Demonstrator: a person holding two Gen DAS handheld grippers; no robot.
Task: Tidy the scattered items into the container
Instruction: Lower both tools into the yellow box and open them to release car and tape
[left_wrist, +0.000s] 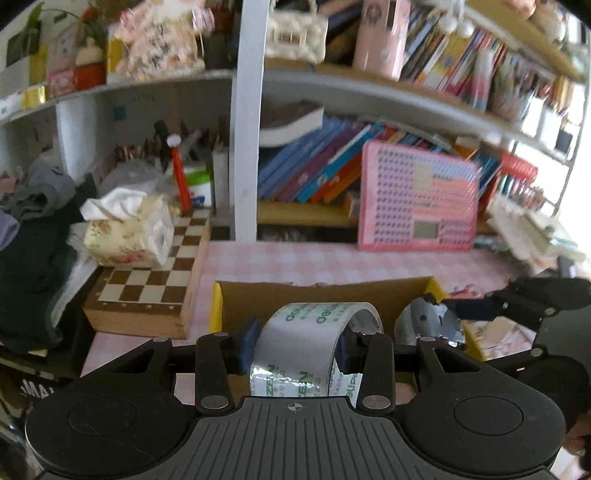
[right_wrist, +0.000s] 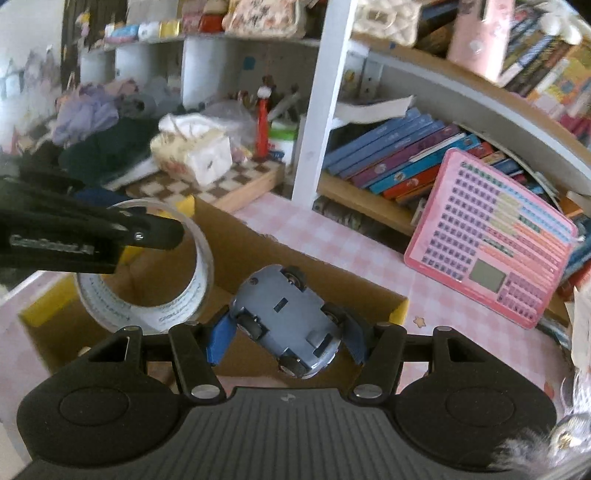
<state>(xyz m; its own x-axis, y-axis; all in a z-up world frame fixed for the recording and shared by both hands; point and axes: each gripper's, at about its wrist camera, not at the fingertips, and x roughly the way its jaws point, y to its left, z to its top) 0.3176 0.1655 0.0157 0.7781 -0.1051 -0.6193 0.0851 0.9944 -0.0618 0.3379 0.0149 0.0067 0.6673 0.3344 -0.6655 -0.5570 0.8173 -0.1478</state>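
My left gripper (left_wrist: 297, 343) is shut on a roll of clear tape (left_wrist: 314, 332) with green print and holds it over the open cardboard box (left_wrist: 325, 291). My right gripper (right_wrist: 286, 336) is shut on a grey-blue toy car (right_wrist: 286, 314), underside up, also over the box (right_wrist: 295, 254). The tape roll (right_wrist: 147, 295) and left gripper (right_wrist: 92, 232) show at the left in the right wrist view. The car (left_wrist: 424, 321) and the right gripper's fingers (left_wrist: 480, 308) show at the right in the left wrist view.
A chessboard box (left_wrist: 147, 288) with a tissue pack (left_wrist: 129, 232) sits left of the box. A pink toy tablet (left_wrist: 417, 199) leans against the bookshelf (left_wrist: 332, 218) behind. Clothes (left_wrist: 33, 236) are piled at far left. The table has a pink checked cloth (left_wrist: 277, 262).
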